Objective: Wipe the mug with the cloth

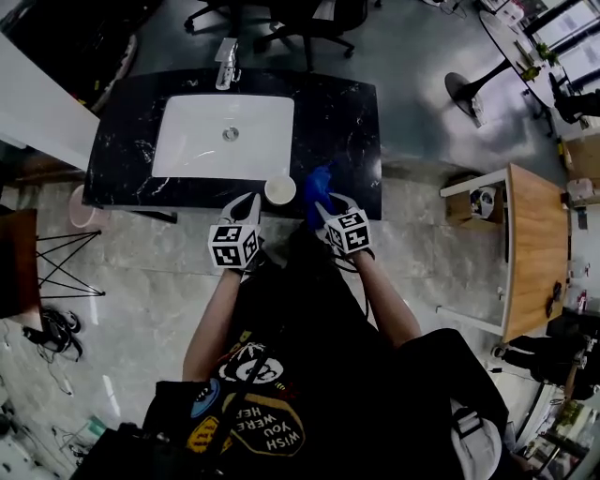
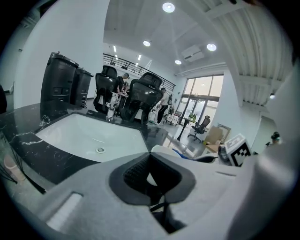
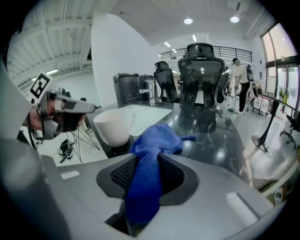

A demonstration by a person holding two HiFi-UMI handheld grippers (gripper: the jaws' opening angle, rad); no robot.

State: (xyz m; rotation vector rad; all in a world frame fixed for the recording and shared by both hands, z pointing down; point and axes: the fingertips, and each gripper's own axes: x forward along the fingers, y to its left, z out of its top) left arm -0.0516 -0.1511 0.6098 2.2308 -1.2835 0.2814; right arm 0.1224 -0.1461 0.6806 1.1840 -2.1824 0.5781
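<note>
A white mug (image 1: 279, 190) stands upright at the front edge of the black marble counter (image 1: 347, 122), just right of the sink. A blue cloth (image 1: 317, 187) lies bunched beside the mug on its right. My right gripper (image 1: 330, 206) is shut on that cloth (image 3: 152, 150), which runs down between its jaws, with the mug (image 3: 115, 124) close ahead on the left. My left gripper (image 1: 246, 208) hovers just left of the mug without touching it. Its jaw tips meet (image 2: 150, 153), nothing is held, and the mug's rim (image 2: 164, 151) shows just beyond them.
A white sink (image 1: 187, 150) with a faucet (image 1: 225, 66) fills the counter's left half. Office chairs (image 1: 309, 23) stand behind the counter. A wooden table (image 1: 534, 244) is off to the right, and a black wire stand (image 1: 66, 262) is on the floor at the left.
</note>
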